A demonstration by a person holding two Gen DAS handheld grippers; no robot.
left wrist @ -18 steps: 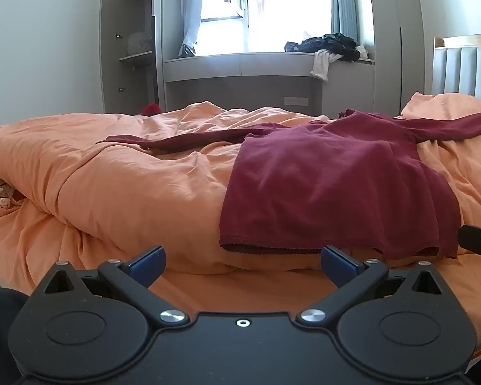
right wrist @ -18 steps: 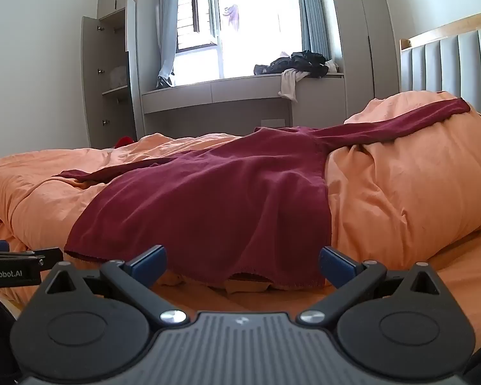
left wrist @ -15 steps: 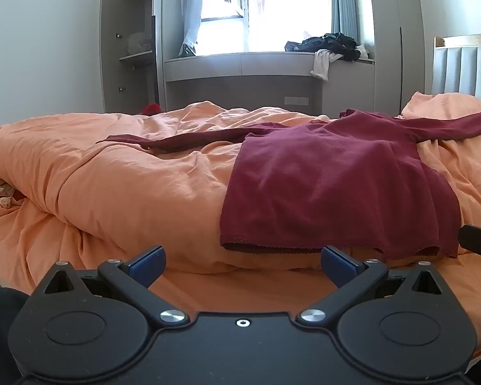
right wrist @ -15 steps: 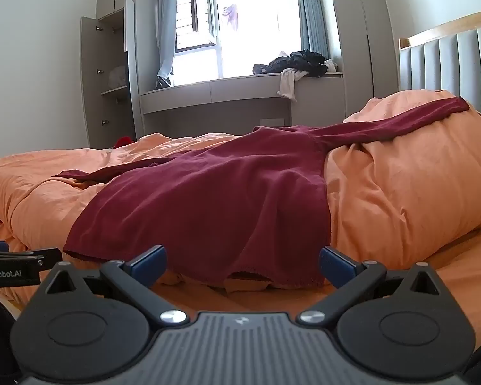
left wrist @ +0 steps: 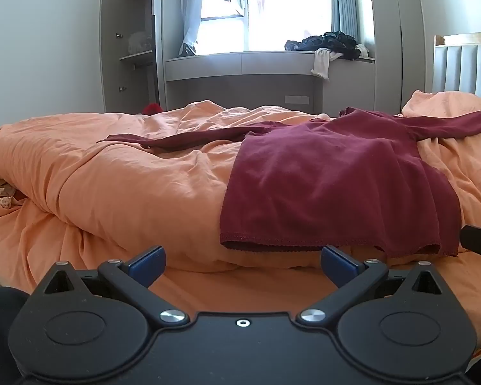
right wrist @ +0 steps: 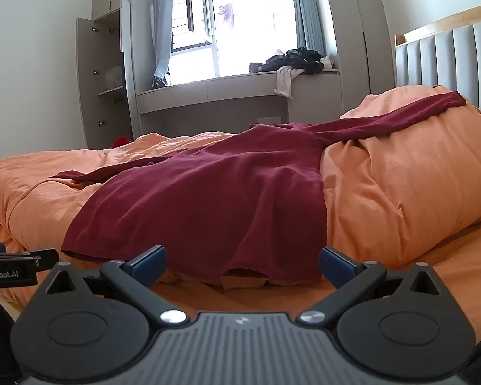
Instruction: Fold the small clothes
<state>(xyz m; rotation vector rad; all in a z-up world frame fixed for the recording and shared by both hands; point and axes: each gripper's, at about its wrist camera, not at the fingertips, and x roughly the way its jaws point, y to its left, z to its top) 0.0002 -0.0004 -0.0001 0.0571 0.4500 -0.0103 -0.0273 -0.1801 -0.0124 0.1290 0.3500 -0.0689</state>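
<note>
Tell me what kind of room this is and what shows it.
A bedroom, most likely: a bed with an orange duvet and a padded headboard, an open wardrobe, and a window seat piled with dark clothes.

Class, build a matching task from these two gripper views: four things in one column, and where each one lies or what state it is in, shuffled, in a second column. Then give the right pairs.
Things:
1. maroon shirt
2. dark clothes pile
3. left gripper
4. wardrobe door

Places or states:
A. swung open beside the shelves
B. spread over the orange duvet
C. jaws wide apart, nothing between them
D. heaped on the window ledge

Pairs: 1-B, 2-D, 3-C, 4-A
</note>
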